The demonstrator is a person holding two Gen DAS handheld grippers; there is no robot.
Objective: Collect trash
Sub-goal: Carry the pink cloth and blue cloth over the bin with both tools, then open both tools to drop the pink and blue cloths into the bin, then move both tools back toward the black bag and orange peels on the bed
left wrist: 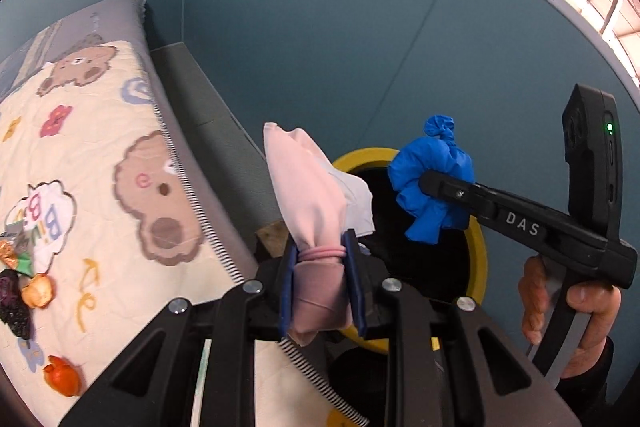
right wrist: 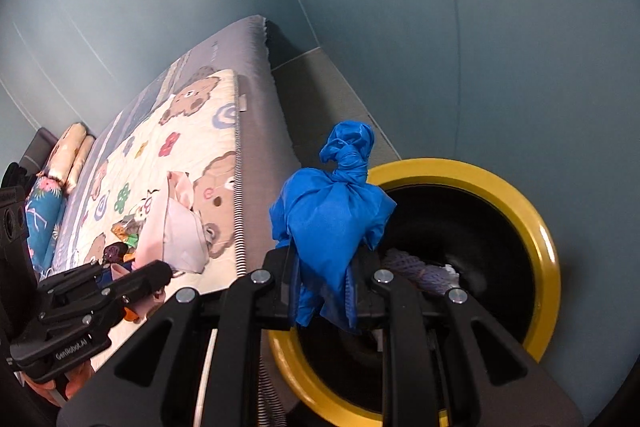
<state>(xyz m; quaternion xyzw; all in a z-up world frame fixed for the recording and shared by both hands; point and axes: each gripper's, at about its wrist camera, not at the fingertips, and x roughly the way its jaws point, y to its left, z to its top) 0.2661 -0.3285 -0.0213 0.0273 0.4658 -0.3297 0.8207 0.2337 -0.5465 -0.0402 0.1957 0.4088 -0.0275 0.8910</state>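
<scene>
Left wrist view: left gripper [left wrist: 323, 279] clamped on pink tied bag [left wrist: 316, 211], nearly over yellow-rimmed bin [left wrist: 478, 251]; peels [left wrist: 38, 291] left on quilt [left wrist: 120, 131].

Right wrist view: right gripper [right wrist: 325, 291] pinching blue knotted bag [right wrist: 332, 215] above bin, not dropped yet.

Bedroom: bed [right wrist: 256, 163] with bear-print quilt [left wrist: 100, 155]

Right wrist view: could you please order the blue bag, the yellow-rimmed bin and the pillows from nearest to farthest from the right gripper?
1. Blue bag, clamped in the right gripper.
2. Yellow-rimmed bin, just beyond and below.
3. Pillows, far left on the bed.
</scene>
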